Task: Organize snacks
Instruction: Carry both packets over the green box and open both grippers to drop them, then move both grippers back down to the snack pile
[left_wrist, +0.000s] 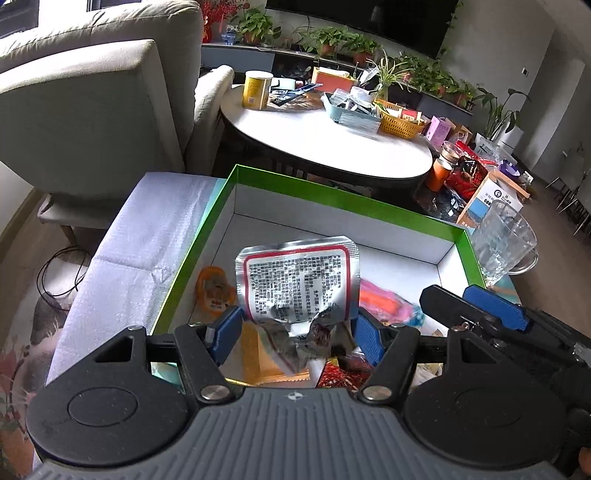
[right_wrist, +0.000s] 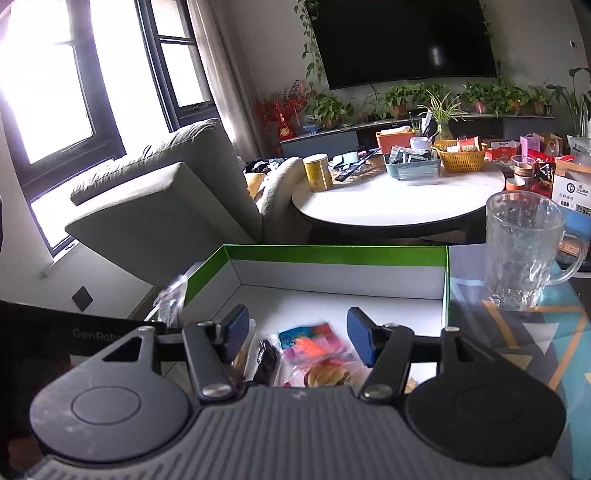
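A silver foil snack packet (left_wrist: 297, 277) with a red-bordered label stands upright above the green-rimmed white box (left_wrist: 332, 201). My left gripper (left_wrist: 295, 336) is shut on its crumpled lower part, one blue pad at each side. In the box lie an orange packet (left_wrist: 212, 291) and a pink and orange packet (left_wrist: 384, 304). My right gripper (right_wrist: 299, 334) hangs open over the near part of the box (right_wrist: 332, 254), with nothing between its pads. Below it lie a pink and orange packet (right_wrist: 314, 343) and a dark snack (right_wrist: 266, 358). The right gripper (left_wrist: 458, 299) also shows in the left wrist view, at the box's right side.
A clear glass mug (left_wrist: 502, 240) (right_wrist: 524, 251) stands just right of the box. A white cloth (left_wrist: 147, 229) covers the surface to its left. Beyond are a round white table (left_wrist: 325, 144) crowded with baskets and a yellow can (left_wrist: 256, 90), and a grey armchair (left_wrist: 92, 110).
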